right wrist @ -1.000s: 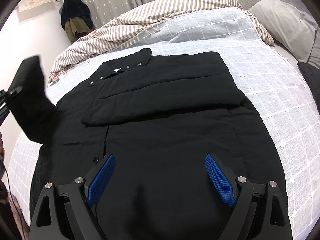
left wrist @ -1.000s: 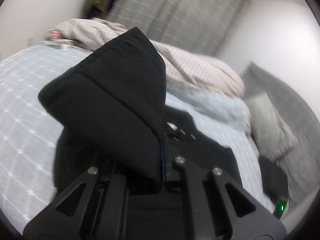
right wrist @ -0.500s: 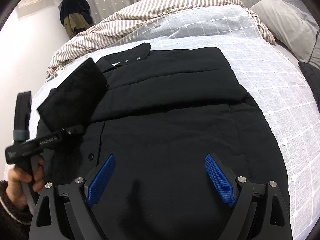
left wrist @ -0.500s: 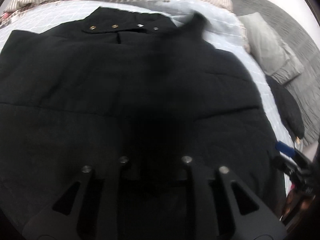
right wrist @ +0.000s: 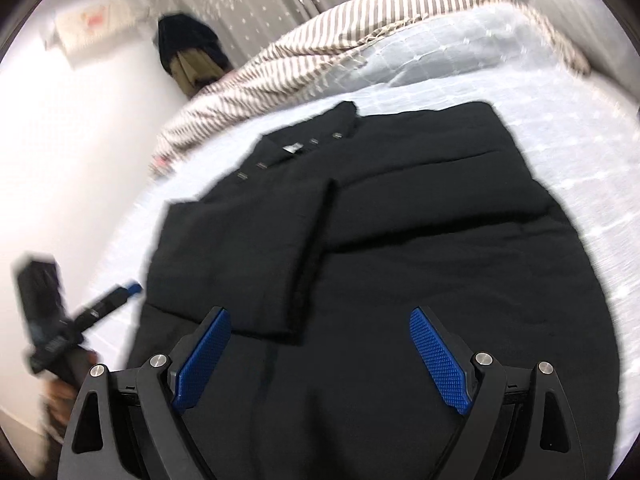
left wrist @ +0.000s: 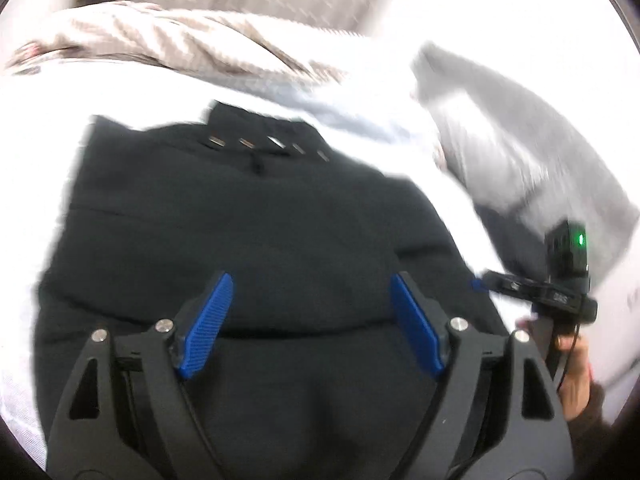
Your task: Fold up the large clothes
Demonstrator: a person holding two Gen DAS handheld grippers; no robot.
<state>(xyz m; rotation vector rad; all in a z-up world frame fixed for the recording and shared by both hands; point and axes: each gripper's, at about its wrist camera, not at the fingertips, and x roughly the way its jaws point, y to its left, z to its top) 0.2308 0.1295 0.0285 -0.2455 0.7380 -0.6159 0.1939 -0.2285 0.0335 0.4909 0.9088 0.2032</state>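
Note:
A large black jacket (right wrist: 420, 240) lies flat on the bed with both sleeves folded across its front and metal snaps along the collar; it also shows in the left wrist view (left wrist: 260, 220). My left gripper (left wrist: 310, 320) is open and empty above the jacket's lower part. It also shows at the left edge of the right wrist view (right wrist: 108, 300). My right gripper (right wrist: 320, 356) is open and empty over the jacket's hem. It also shows at the right of the left wrist view (left wrist: 536, 292).
The bed has a pale blue quilted cover (right wrist: 460, 48) and a brown-striped blanket (right wrist: 340, 28) bunched at the far side. Grey pillows (left wrist: 520, 140) lie to the right. Dark clothes (right wrist: 188, 52) hang by the curtain. A white wall is on the left.
My left gripper carried the left sleeve over the jacket, laid it across the front, opened and drew back. My right gripper stayed open over the hem.

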